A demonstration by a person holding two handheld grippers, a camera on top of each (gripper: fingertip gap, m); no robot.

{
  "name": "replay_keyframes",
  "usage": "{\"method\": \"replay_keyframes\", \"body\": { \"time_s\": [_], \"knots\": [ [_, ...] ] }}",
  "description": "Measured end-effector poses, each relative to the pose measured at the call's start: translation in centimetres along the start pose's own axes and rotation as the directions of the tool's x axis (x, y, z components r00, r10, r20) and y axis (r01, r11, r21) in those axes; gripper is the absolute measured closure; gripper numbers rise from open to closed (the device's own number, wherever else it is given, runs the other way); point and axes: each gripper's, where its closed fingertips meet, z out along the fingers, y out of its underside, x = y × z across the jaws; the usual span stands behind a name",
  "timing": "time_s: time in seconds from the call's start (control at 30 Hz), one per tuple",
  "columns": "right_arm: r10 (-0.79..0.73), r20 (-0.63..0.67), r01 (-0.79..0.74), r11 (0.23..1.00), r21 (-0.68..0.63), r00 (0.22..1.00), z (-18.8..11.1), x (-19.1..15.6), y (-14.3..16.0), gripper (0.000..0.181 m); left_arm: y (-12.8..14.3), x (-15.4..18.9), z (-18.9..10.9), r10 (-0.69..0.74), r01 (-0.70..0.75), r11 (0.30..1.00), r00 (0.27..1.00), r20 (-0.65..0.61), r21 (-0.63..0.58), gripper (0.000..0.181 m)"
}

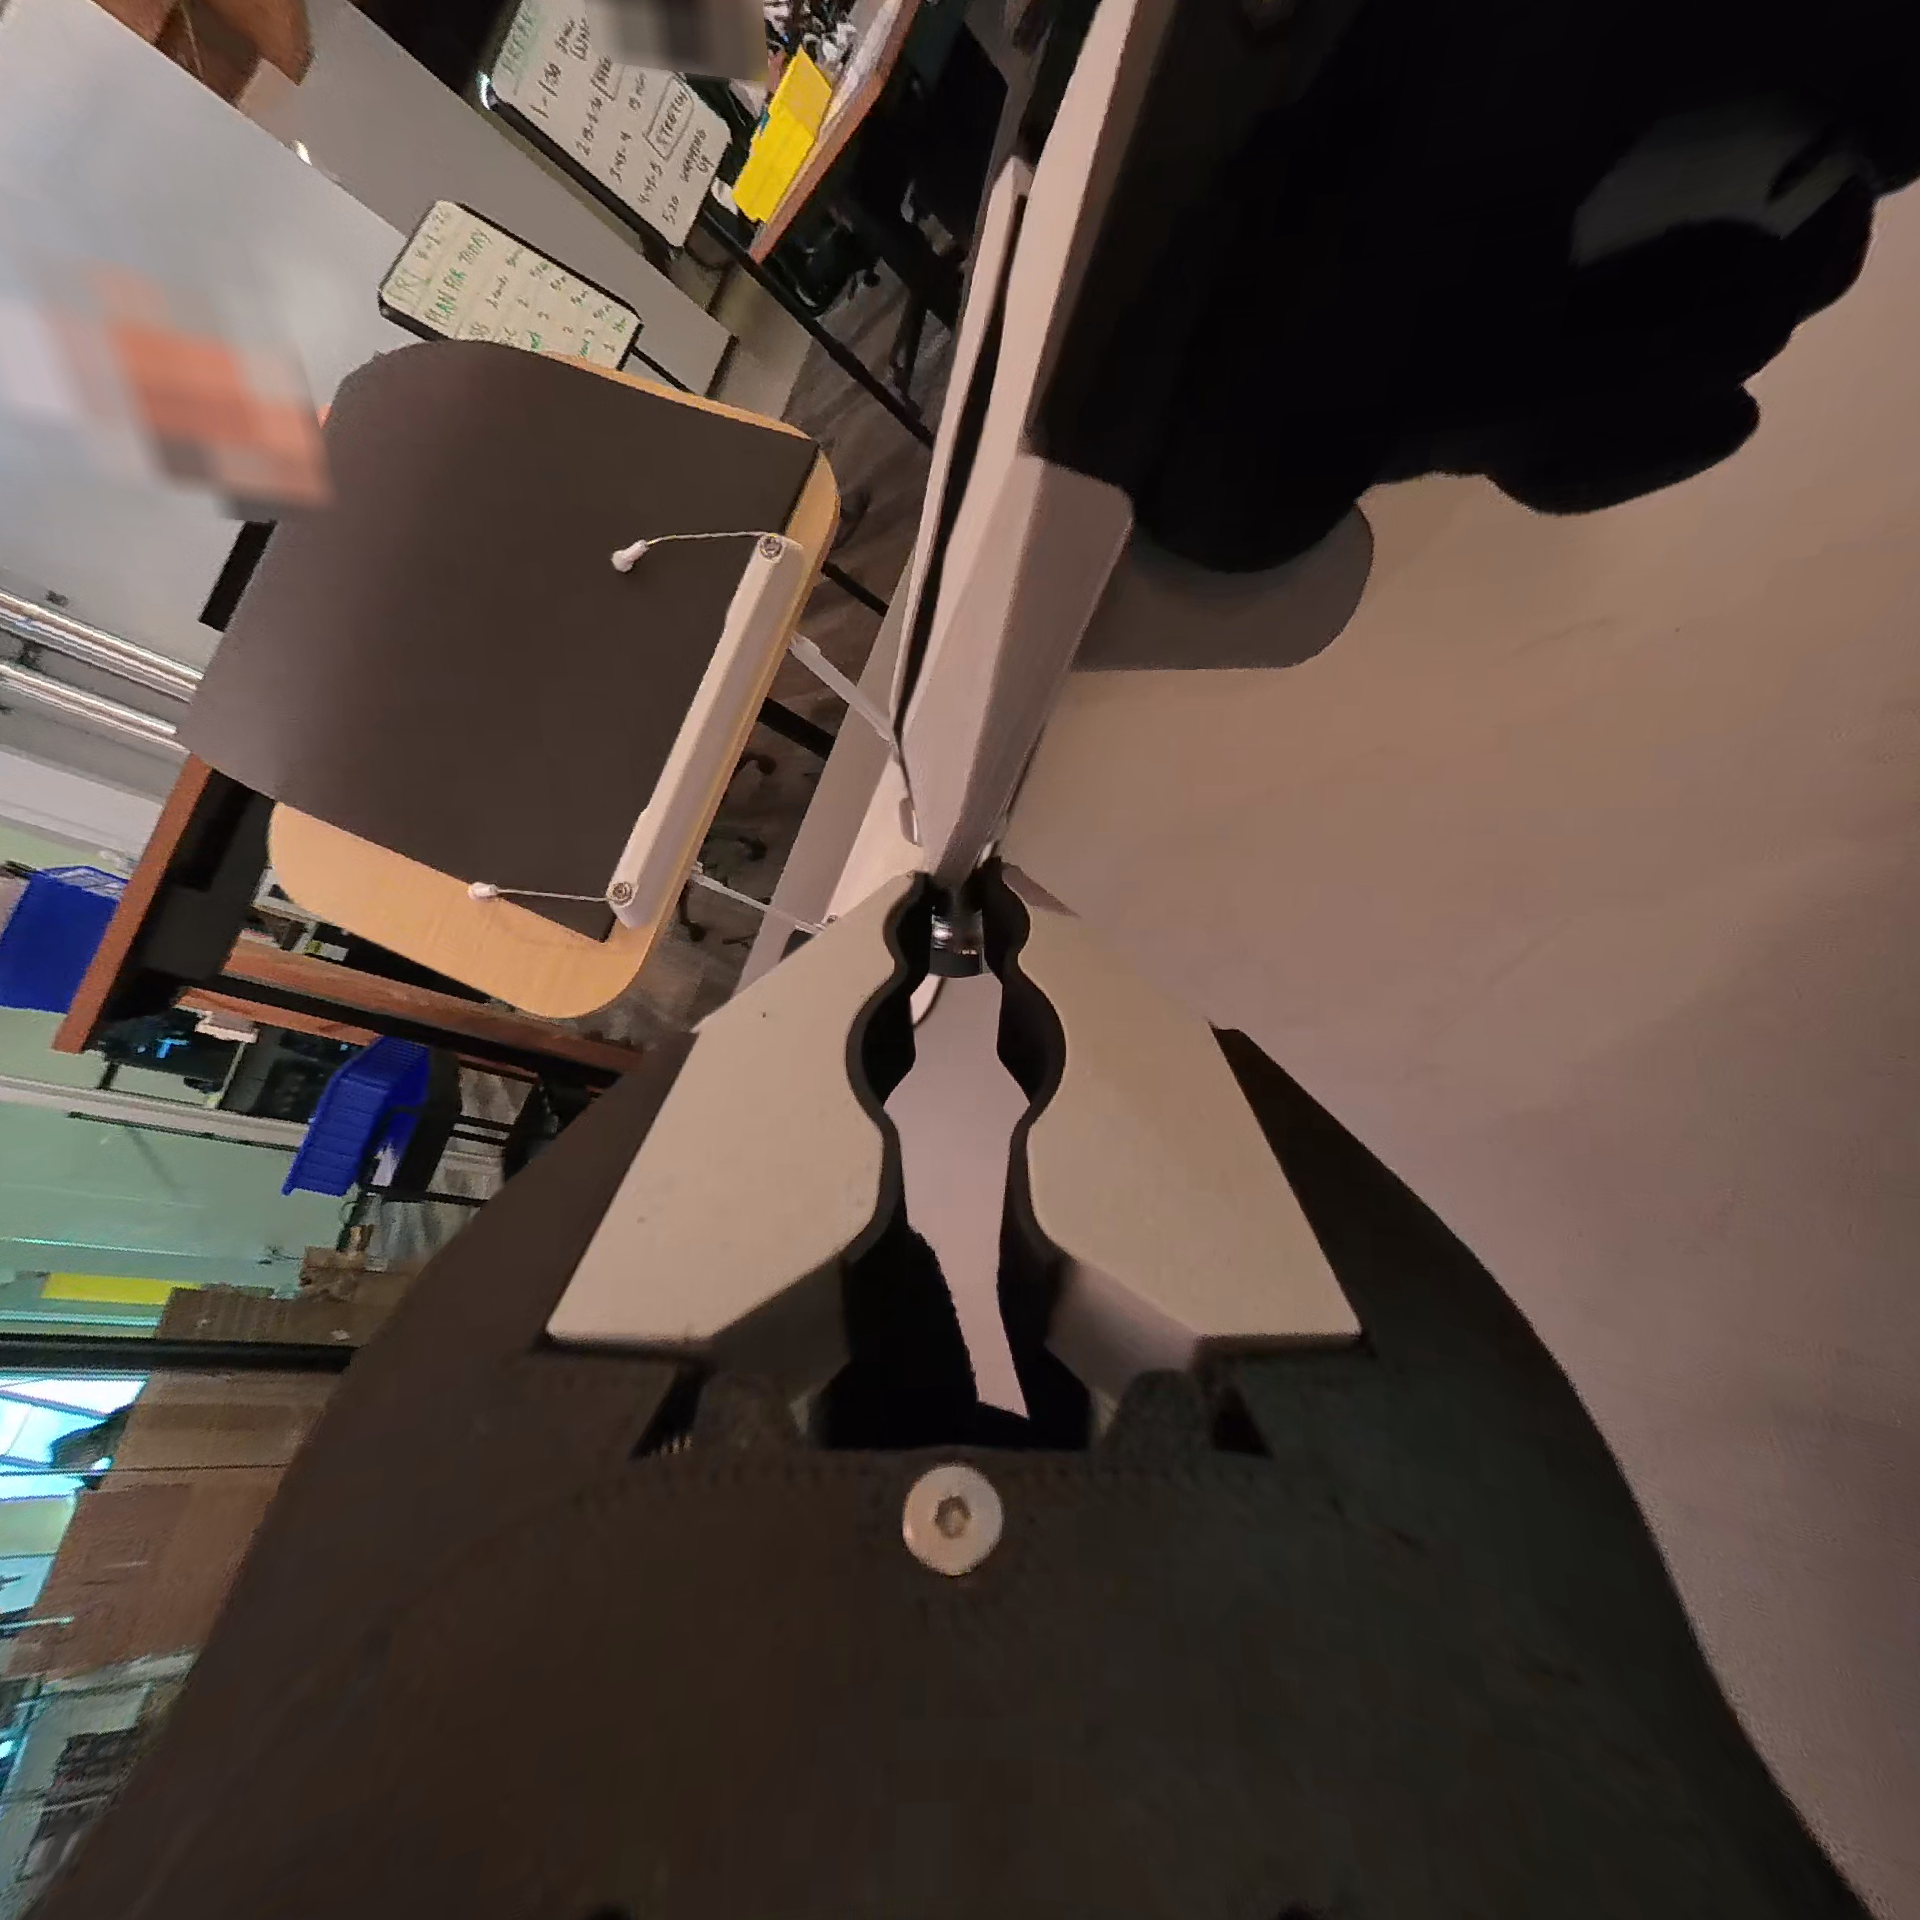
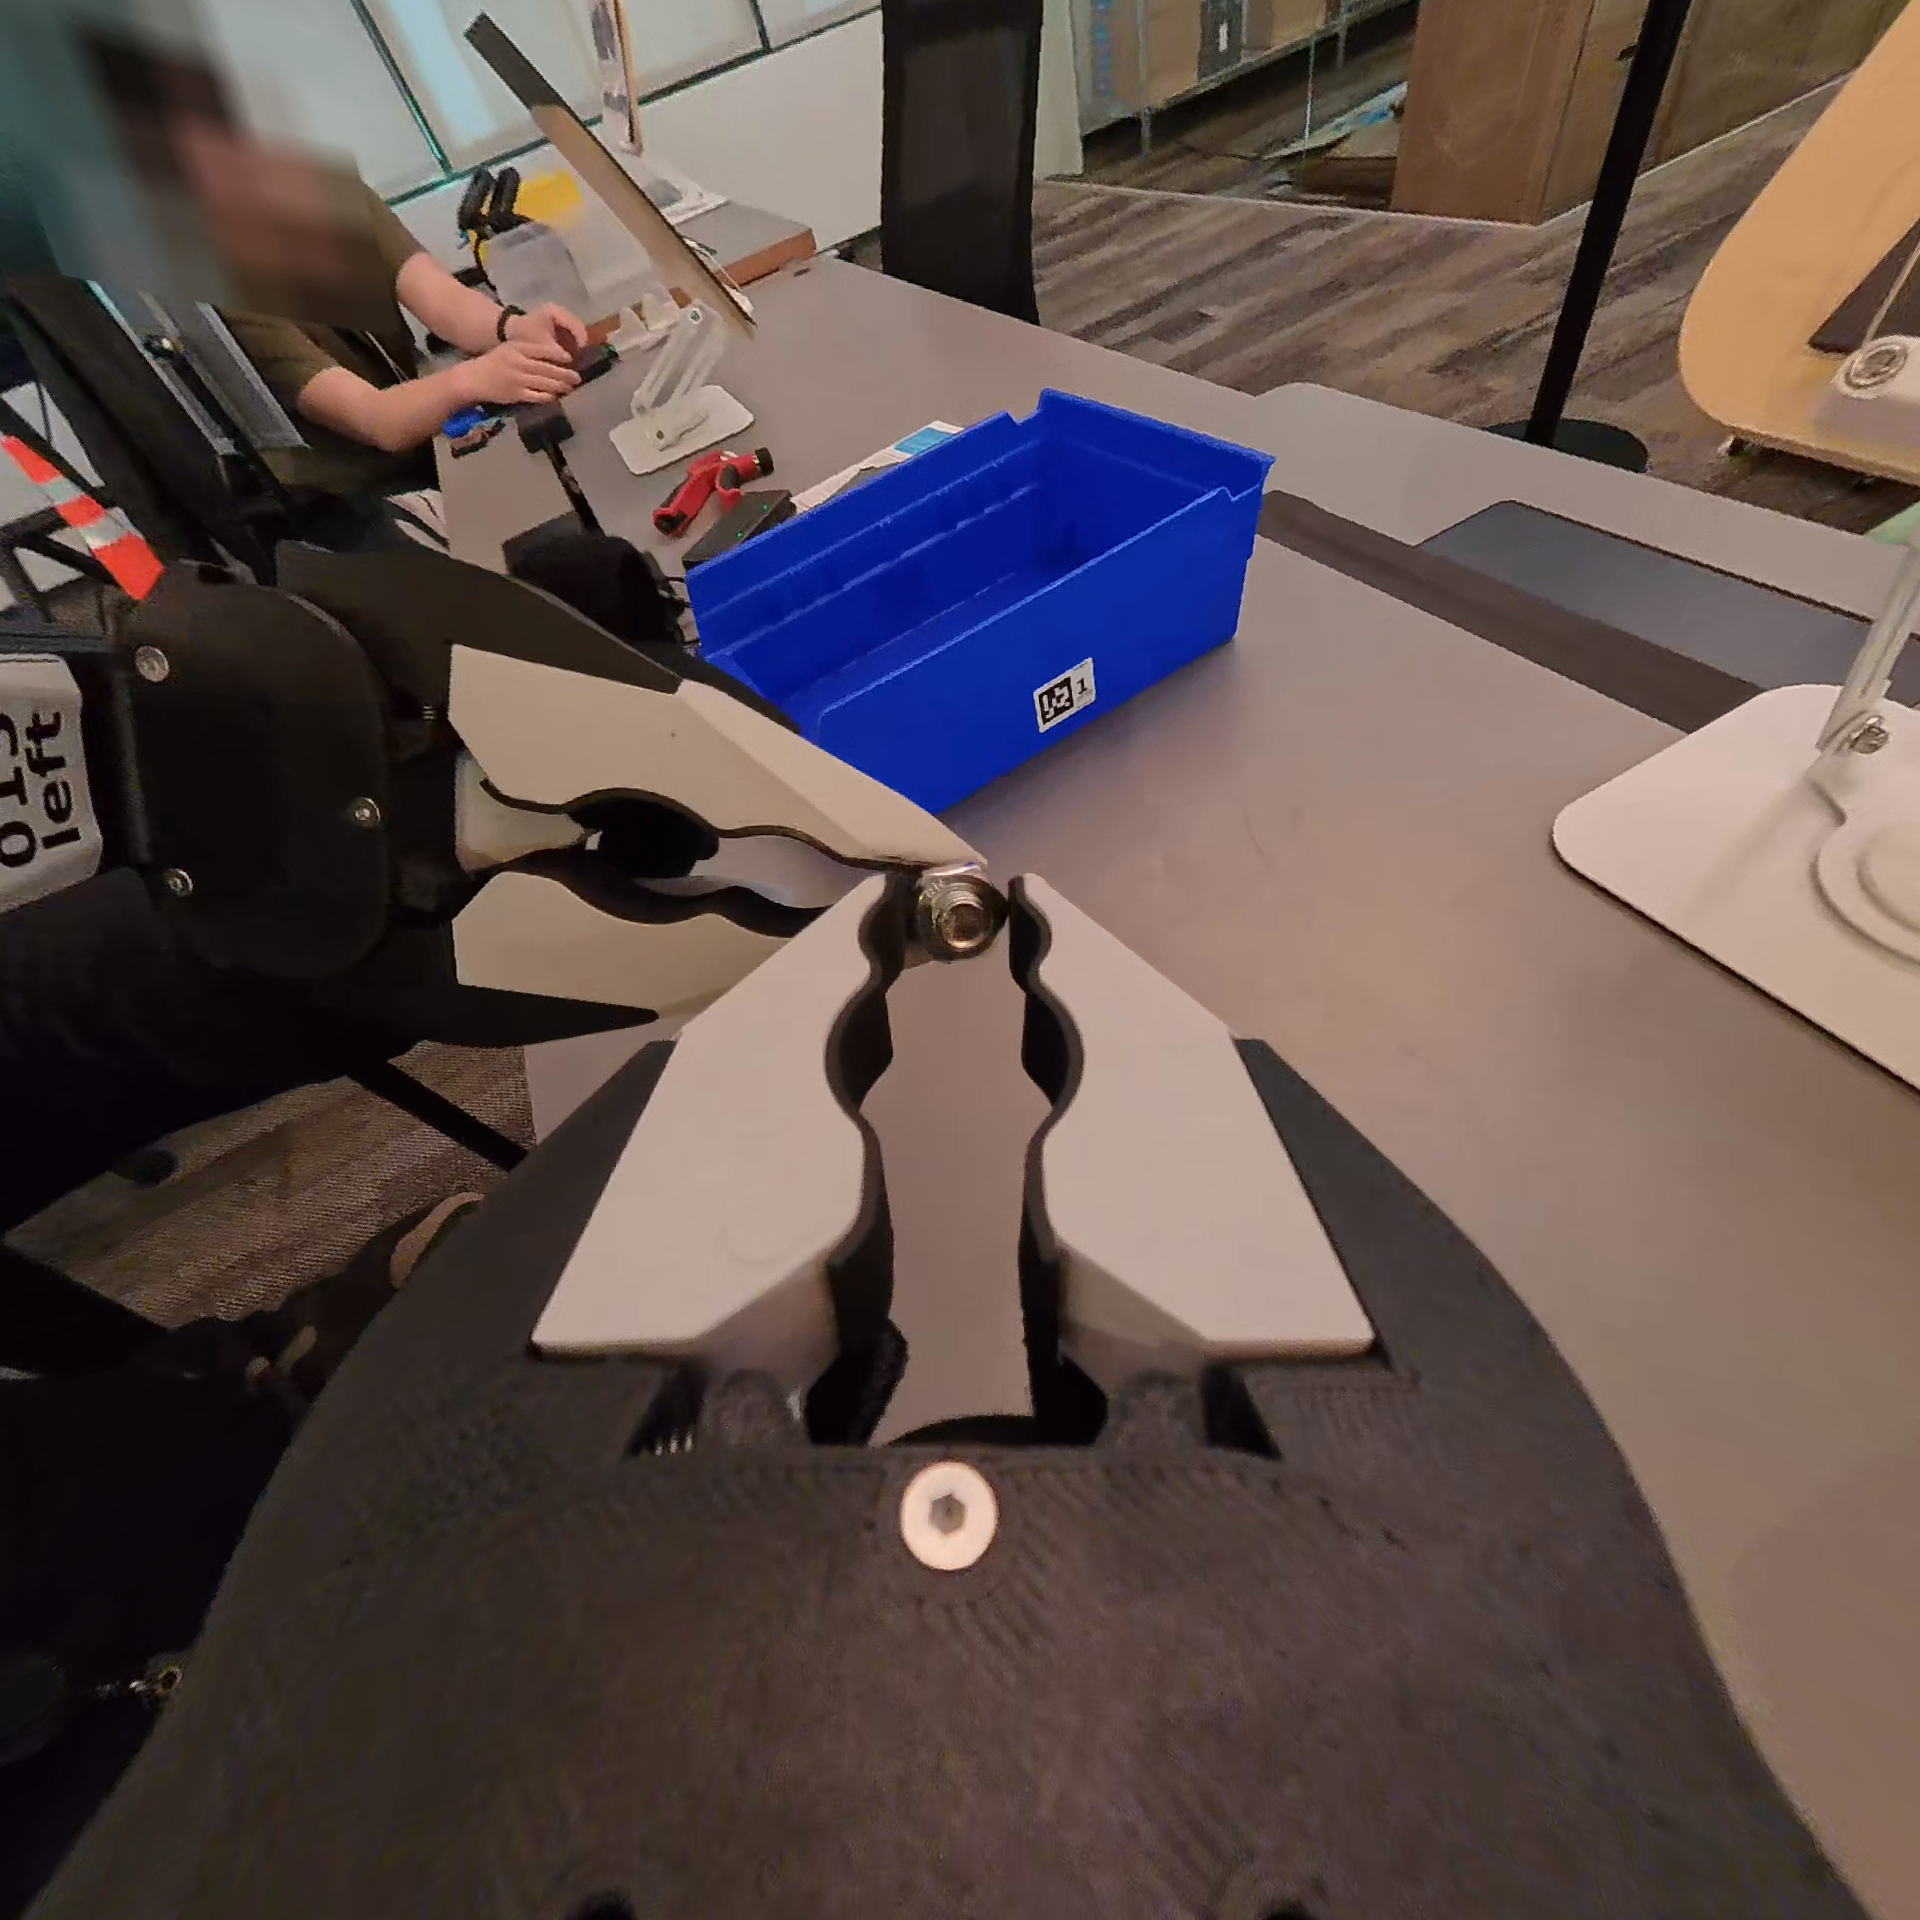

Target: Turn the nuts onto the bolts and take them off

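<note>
L gripper [image 2: 935, 883] clamps my bolt [image 1: 954, 940] | R gripper [image 2: 951, 914] pinches nut [image 2: 961, 920] by flats | small, hard, slick steel

bin [image 2: 997, 613]: blue, open, being borne by the grey table [image 2: 1351, 935]
person [image 2: 416, 364]: being seated at the far end
red tool [image 2: 712, 480]: lying behind the bin

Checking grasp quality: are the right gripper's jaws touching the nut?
Cannot tell. In the right wrist view the nut sits between the right gripper tips, one side close, a sliver showing on the other.
</note>
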Motion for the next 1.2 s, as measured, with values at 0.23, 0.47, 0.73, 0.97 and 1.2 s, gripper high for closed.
{"method": "replay_keyframes", "body": {
  "time_s": [0.23, 0.47, 0.73, 0.97, 1.2],
  "knots": [
    [0.004, 0.017, -0.004, 1.000, -0.006, 1.000, 0.0, 0.4, 0.6, 0.164, 0.2, 0.6, 0.4, -0.027, 0.027, 1.000, 0.999, -0.027, 0.005, 0.174],
    [-0.135, -0.018, 0.134, 0.988, -0.072, 0.991, -1.2, 1.2, 0.8, 0.164, 0.3, 1.5, 0.2, -0.227, 0.228, 0.973, 0.955, -0.191, -0.017, 0.131],
    [-0.286, 0.086, 0.297, 0.939, -0.174, 0.954, -2.5, -1.1, 1.5, 0.164, -0.6, 4.6, 0.0, -0.341, 0.405, 0.912, 0.838, -0.426, 0.067, 0.148],
    [-0.289, 0.109, 0.306, 0.932, -0.196, 0.951, -2.7, -1.8, 1.7, 0.164, -1.6, 3.9, -0.7, -0.377, 0.482, 0.866, 0.807, -0.455, 0.136, 0.157],
    [-0.245, 0.077, 0.256, 0.943, -0.212, 0.966, -2.5, -1.3, 1.8, 0.164, -1.5, 3.9, -0.6, -0.386, 0.494, 0.858, 0.803, -0.454, 0.144, 0.163]
  ]
}}
